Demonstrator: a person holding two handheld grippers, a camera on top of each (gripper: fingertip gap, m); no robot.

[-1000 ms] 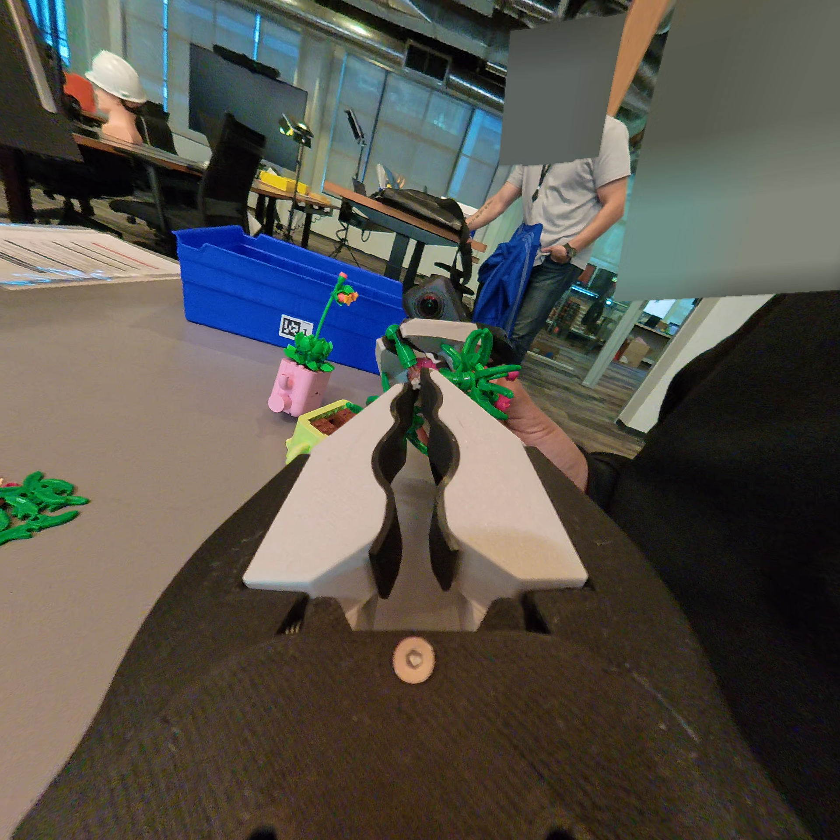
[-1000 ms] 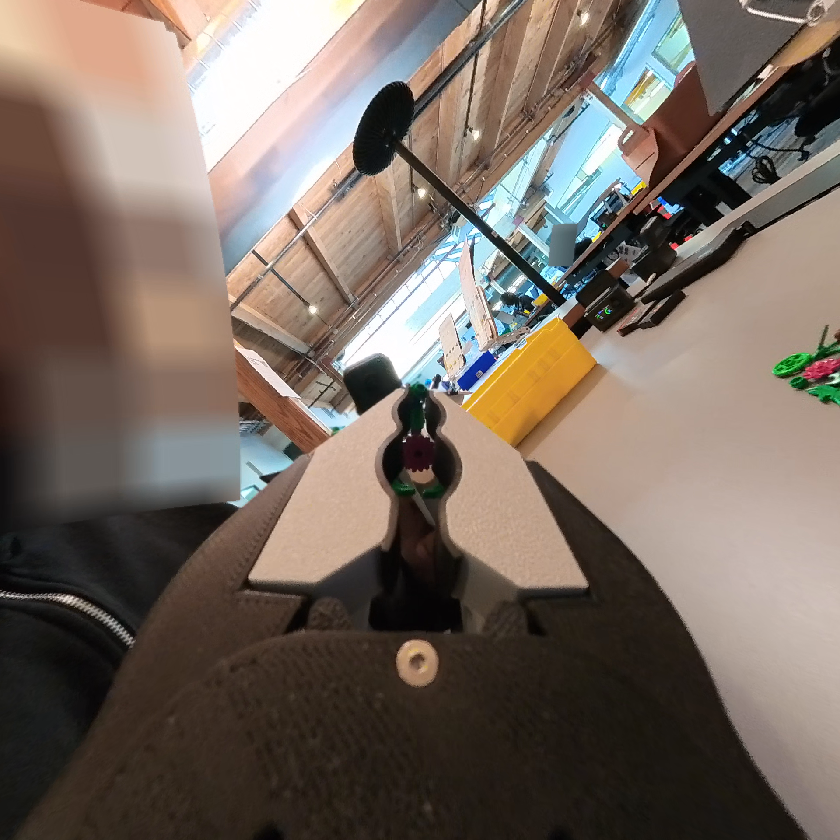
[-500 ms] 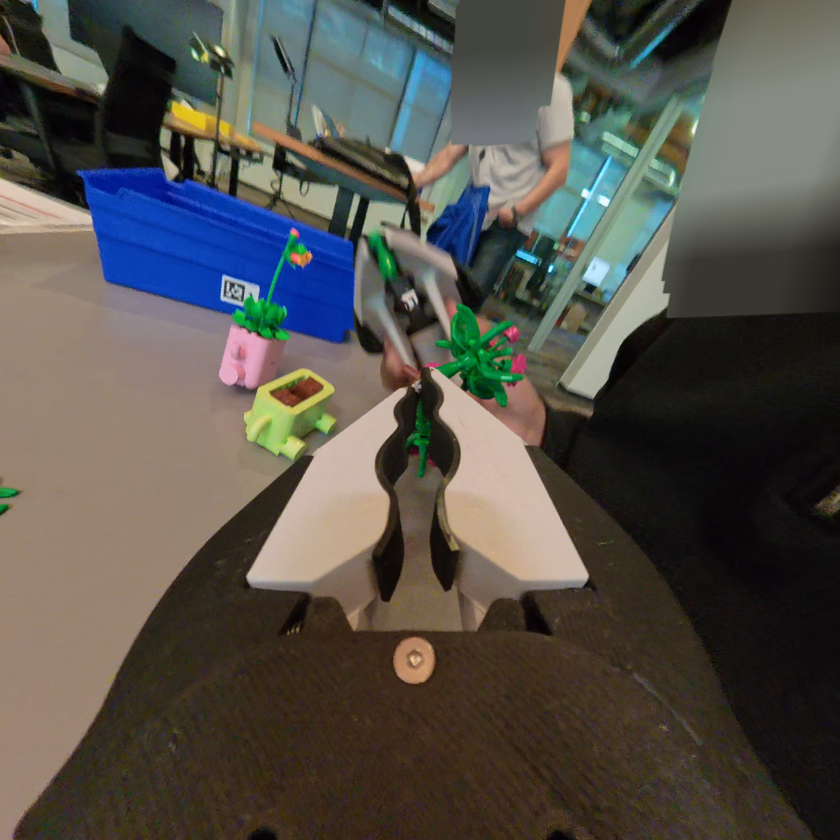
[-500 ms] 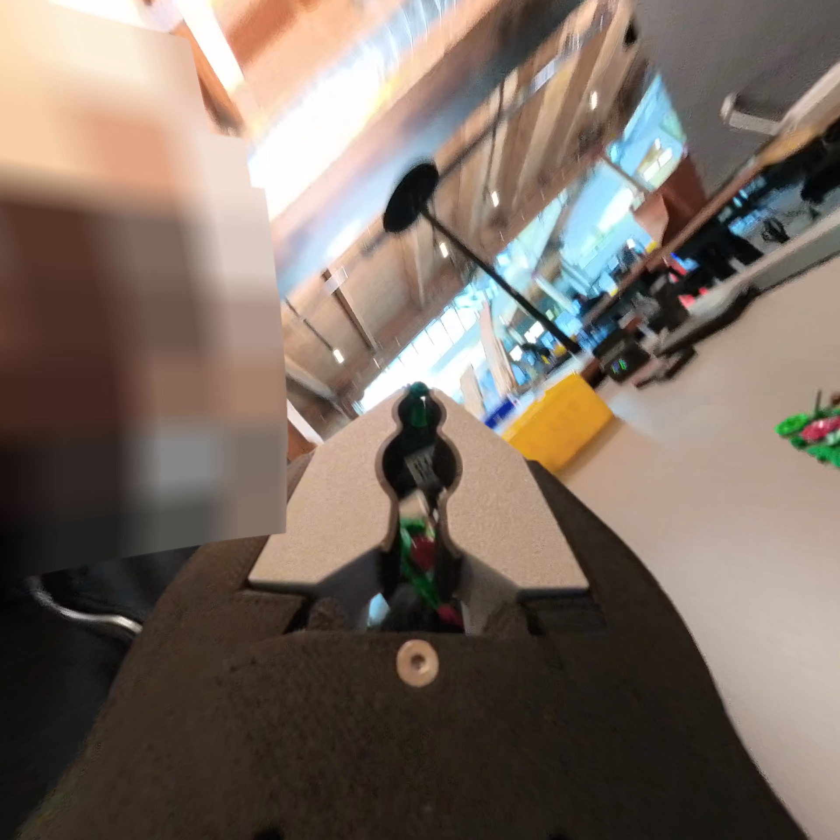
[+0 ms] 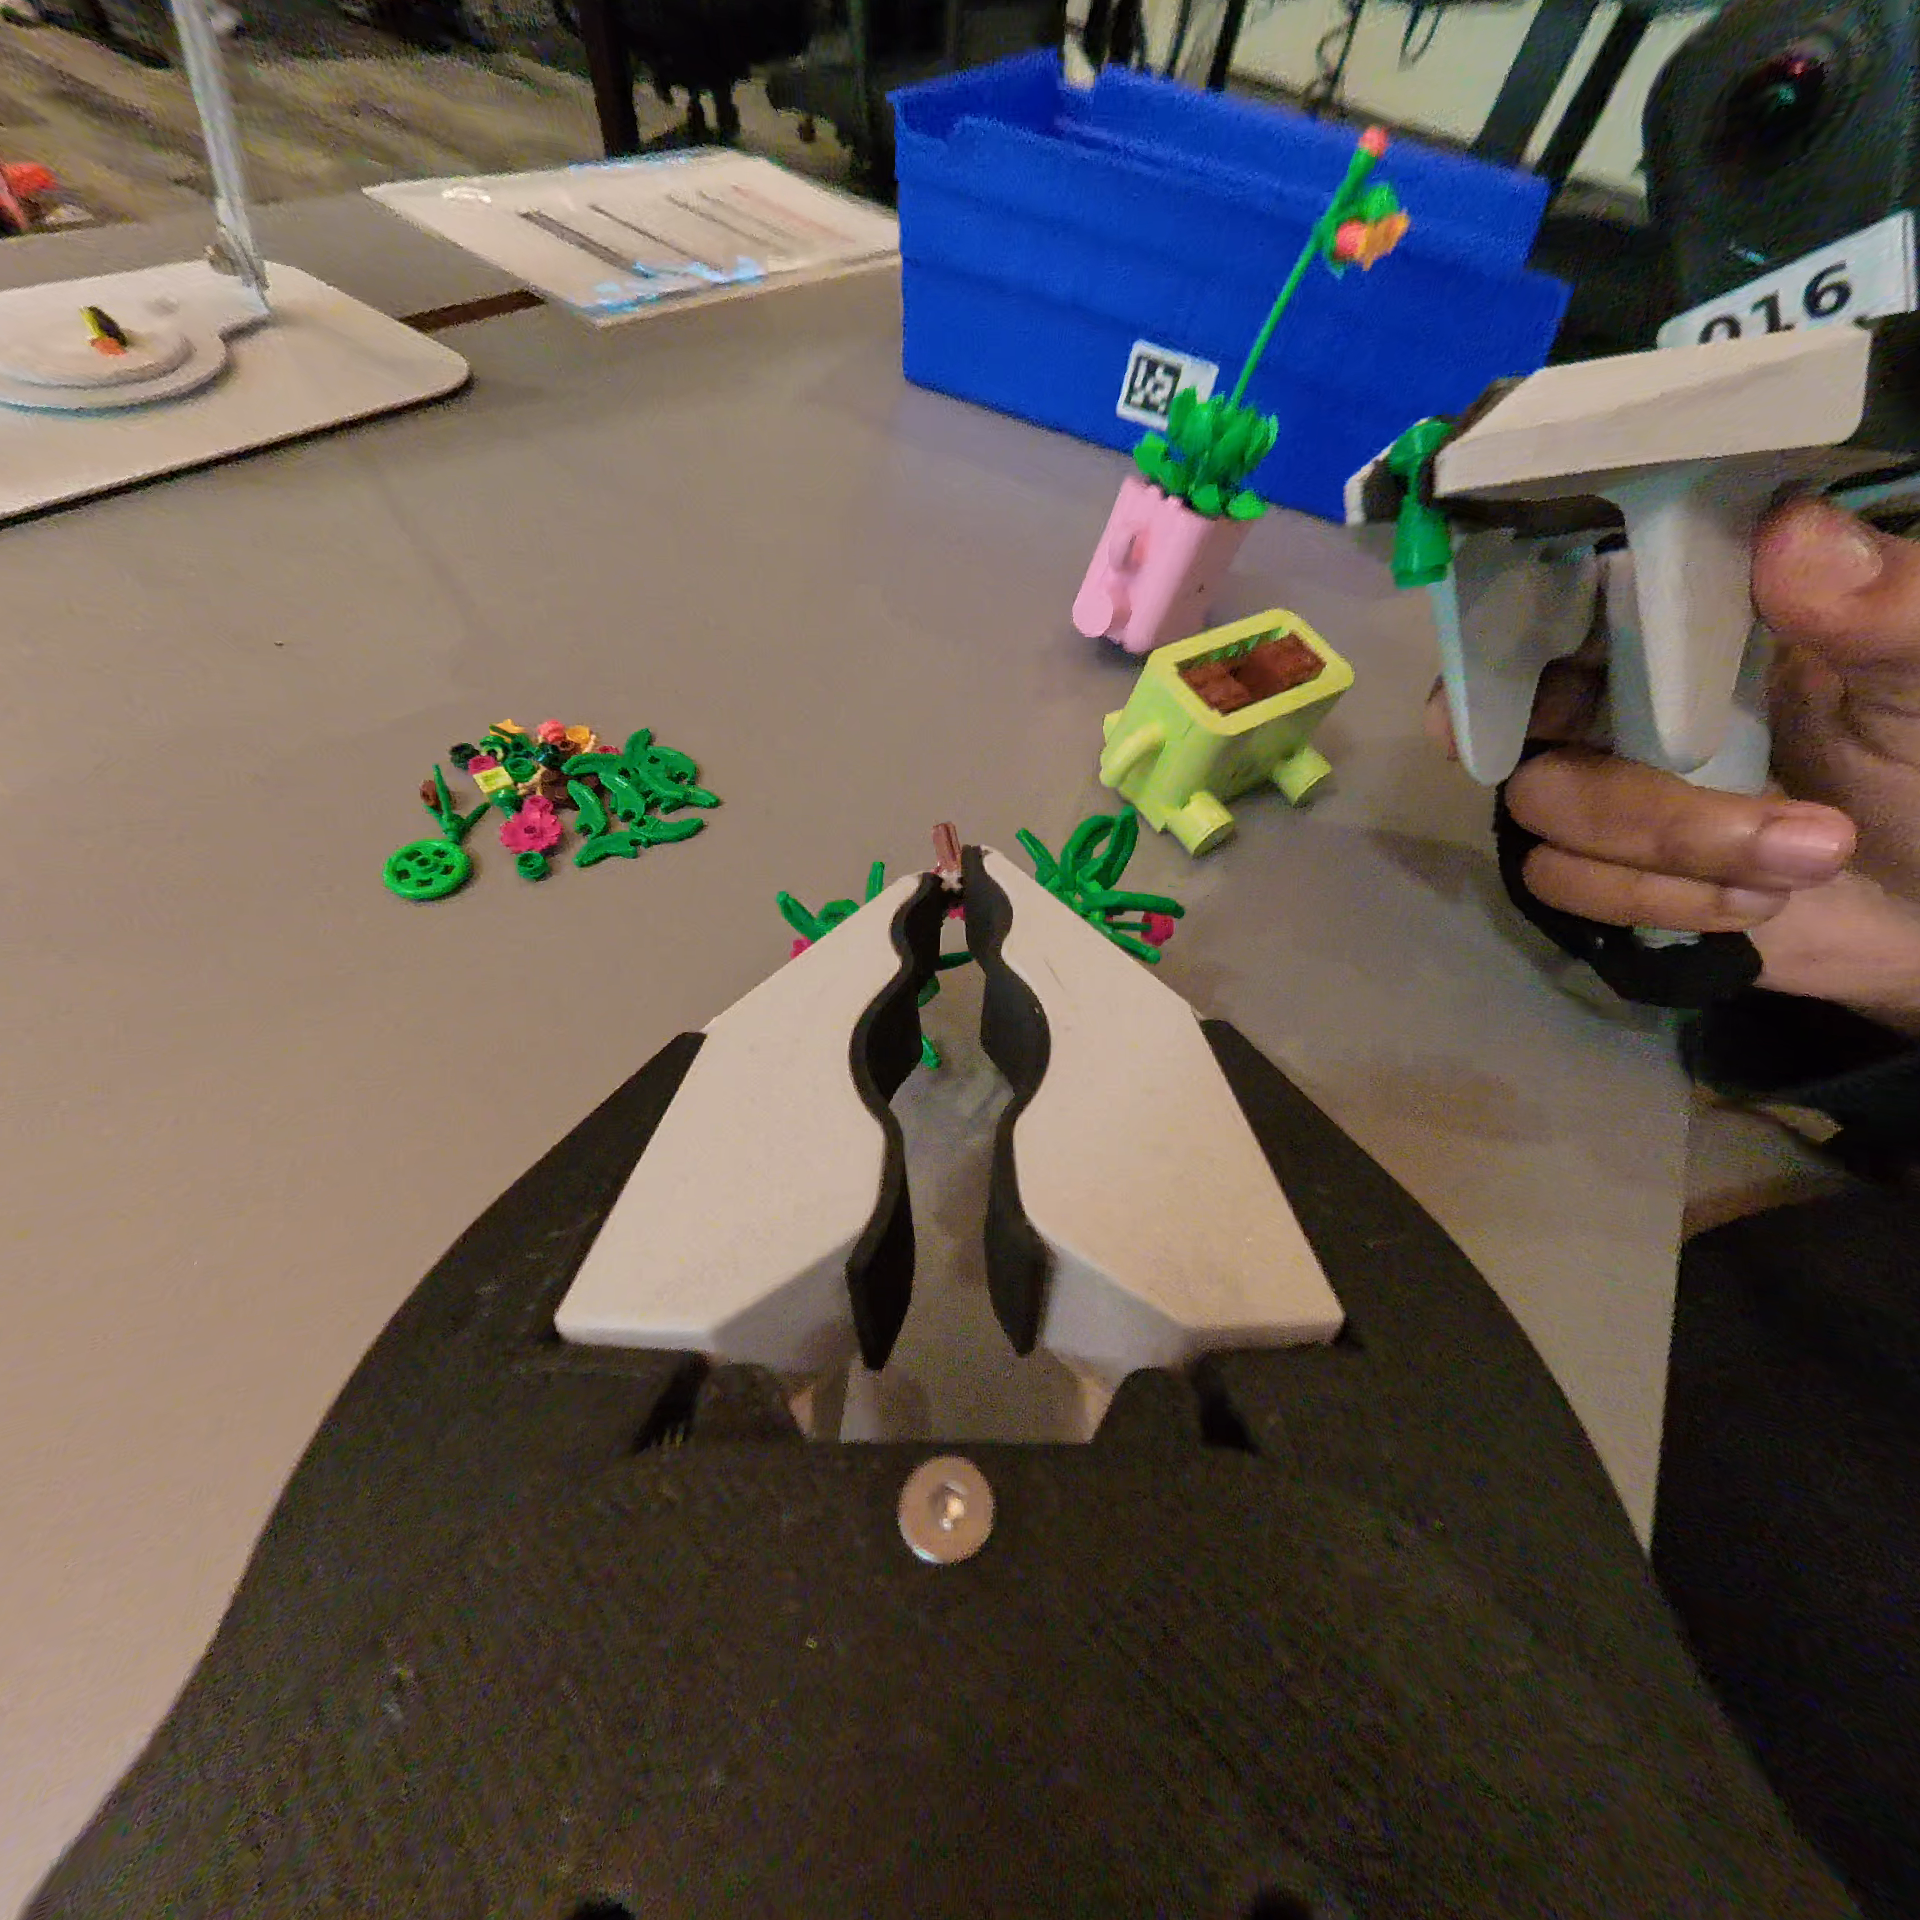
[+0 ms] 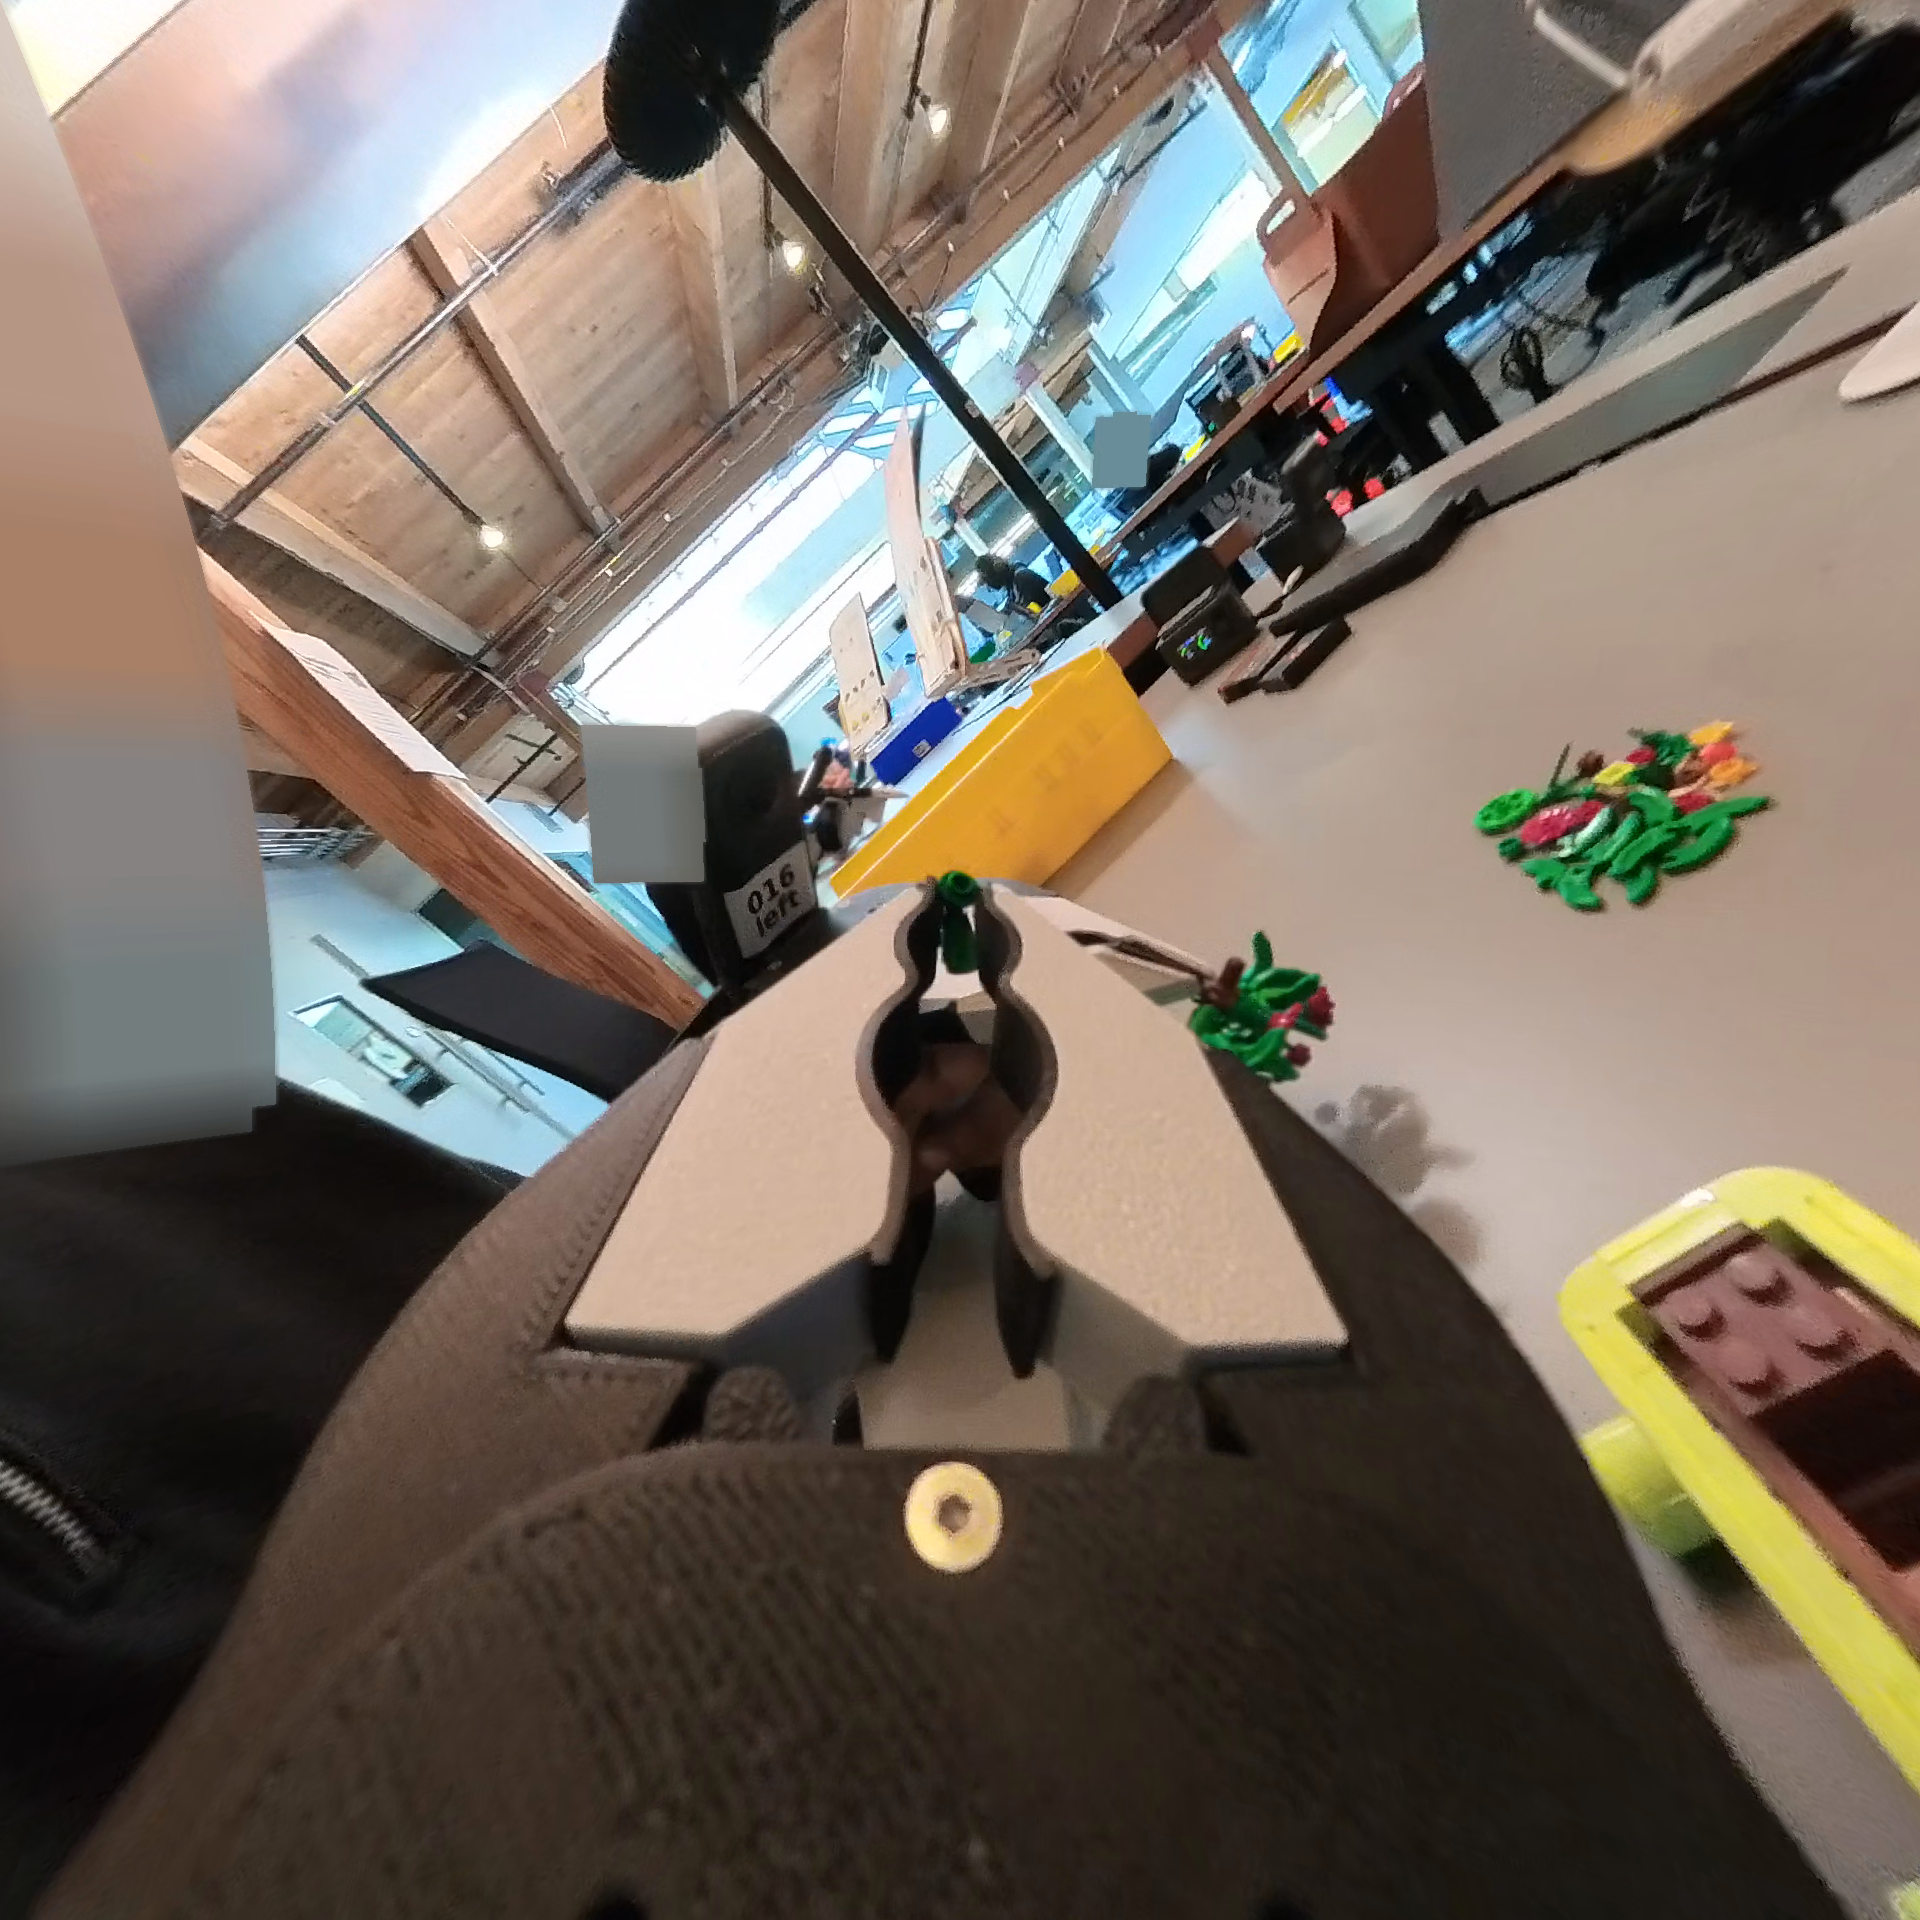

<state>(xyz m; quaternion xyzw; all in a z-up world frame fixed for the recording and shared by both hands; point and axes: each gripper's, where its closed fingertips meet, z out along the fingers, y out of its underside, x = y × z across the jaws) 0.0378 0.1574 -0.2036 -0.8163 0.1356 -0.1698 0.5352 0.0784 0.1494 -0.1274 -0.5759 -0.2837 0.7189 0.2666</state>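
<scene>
Grippers each pinching a toy plant part above the grey table [image 5: 312, 1039].
Left gripper [image 5: 954, 878] is clenched on a leafy sprig [image 5: 1096, 883] by its brown stem, near the lime pot [image 5: 1226, 717]; right gripper [image 6: 956, 904] nips a small green piece [image 6: 958, 925], held off the table.

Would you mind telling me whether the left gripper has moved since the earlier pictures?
Yes. The left gripper has swung left and down: the blue bin now sits upper right, with the loose brick pile in view.
</scene>
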